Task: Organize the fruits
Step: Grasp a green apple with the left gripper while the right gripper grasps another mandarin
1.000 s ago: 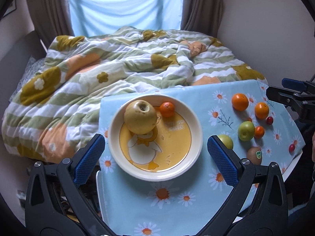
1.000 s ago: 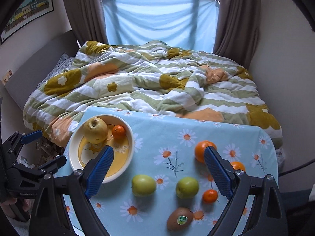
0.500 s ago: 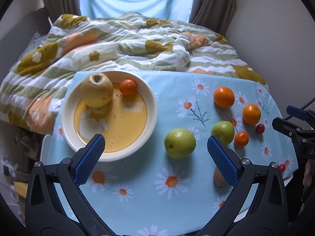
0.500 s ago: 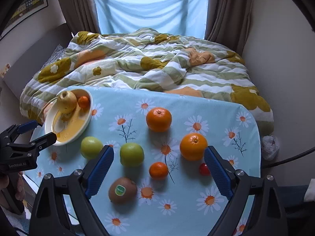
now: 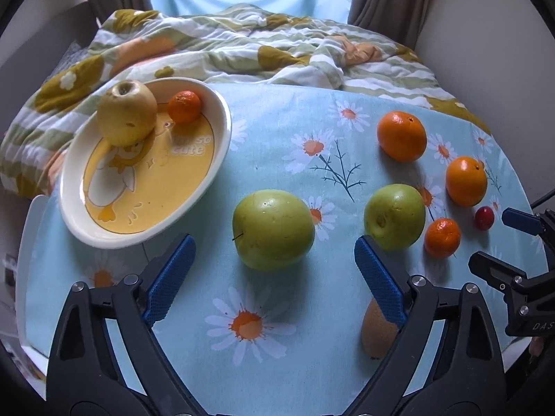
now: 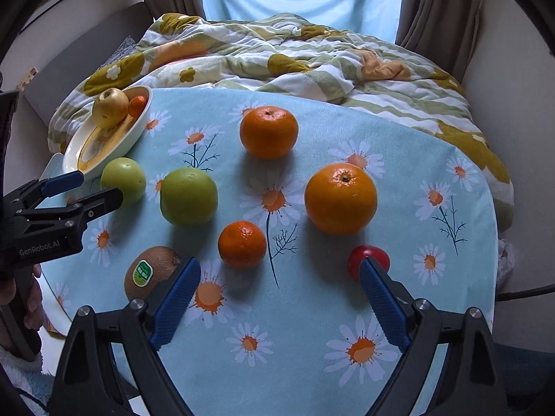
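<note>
Green and smooth, the nearer green apple (image 5: 273, 229) is sitting on the daisy-print tablecloth (image 5: 277, 312) just ahead of the left gripper (image 5: 275, 248), lined up with the gap between its blue pads but still beyond the fingertips (image 5: 184, 244), untouched. The left jaws have just been closing a little, yet they are standing wide with nothing between them. A second green apple (image 5: 394, 216) is lying just past the right-hand fingertip, and a kiwi (image 5: 376, 332) is peeking out under that finger.

In the right wrist view the right gripper (image 6: 279, 268) is hanging wide apart over the cloth, empty. A small mandarin (image 6: 242, 244) is lying just ahead of the gap, nearer the left pad; the kiwi with its sticker (image 6: 150, 270) is sitting beside the left fingertip, and a red cherry tomato (image 6: 368, 260) is partly hiding behind the right one. Two large oranges (image 6: 340, 198) are resting farther out.

The cream bowl (image 5: 86, 222) is holding a yellow pear (image 5: 126, 112) and a small mandarin at the cloth's far left.
</note>
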`<control>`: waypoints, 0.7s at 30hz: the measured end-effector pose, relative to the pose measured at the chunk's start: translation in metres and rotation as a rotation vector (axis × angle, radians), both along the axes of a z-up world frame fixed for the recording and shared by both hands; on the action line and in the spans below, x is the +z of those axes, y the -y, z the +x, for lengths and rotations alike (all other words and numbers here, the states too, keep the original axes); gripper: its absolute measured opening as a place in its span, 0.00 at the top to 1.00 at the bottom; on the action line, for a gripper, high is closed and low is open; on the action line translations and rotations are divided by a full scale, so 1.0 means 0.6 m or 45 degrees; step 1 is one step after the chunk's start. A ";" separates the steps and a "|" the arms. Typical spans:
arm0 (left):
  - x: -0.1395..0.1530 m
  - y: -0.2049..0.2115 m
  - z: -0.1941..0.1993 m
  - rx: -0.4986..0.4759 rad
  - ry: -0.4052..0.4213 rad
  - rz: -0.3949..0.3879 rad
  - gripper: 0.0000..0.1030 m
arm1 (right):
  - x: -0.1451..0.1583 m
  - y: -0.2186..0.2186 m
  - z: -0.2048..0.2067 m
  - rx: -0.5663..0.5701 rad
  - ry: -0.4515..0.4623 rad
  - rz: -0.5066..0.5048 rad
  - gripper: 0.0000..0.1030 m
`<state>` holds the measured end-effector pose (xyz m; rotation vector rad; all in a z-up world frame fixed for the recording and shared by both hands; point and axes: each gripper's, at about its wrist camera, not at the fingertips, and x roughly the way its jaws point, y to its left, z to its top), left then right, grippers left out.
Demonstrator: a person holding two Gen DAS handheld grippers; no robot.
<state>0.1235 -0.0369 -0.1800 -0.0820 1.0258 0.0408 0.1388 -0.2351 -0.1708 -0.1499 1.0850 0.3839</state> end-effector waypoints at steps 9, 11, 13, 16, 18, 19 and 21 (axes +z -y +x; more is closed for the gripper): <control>-0.038 0.009 0.033 0.032 -0.049 0.031 0.21 | -0.034 -0.018 0.008 0.088 0.021 -0.044 0.19; -0.042 0.010 0.036 0.031 -0.054 0.028 0.29 | -0.036 -0.020 0.011 0.103 0.017 -0.030 0.19; -0.047 0.012 0.037 0.032 -0.065 0.049 0.34 | -0.040 -0.025 0.013 0.118 0.018 -0.028 0.21; -0.049 0.006 0.035 0.043 -0.073 0.058 0.39 | -0.045 -0.032 0.019 0.138 0.007 -0.034 0.29; -0.049 0.001 0.032 0.048 -0.073 0.035 0.39 | -0.047 -0.035 0.020 0.149 0.007 -0.024 0.30; -0.049 0.001 0.031 0.047 -0.073 0.036 0.39 | -0.047 -0.039 0.022 0.155 0.007 -0.020 0.31; -0.049 0.000 0.029 0.042 -0.074 0.052 0.40 | -0.049 -0.043 0.023 0.171 0.009 -0.016 0.33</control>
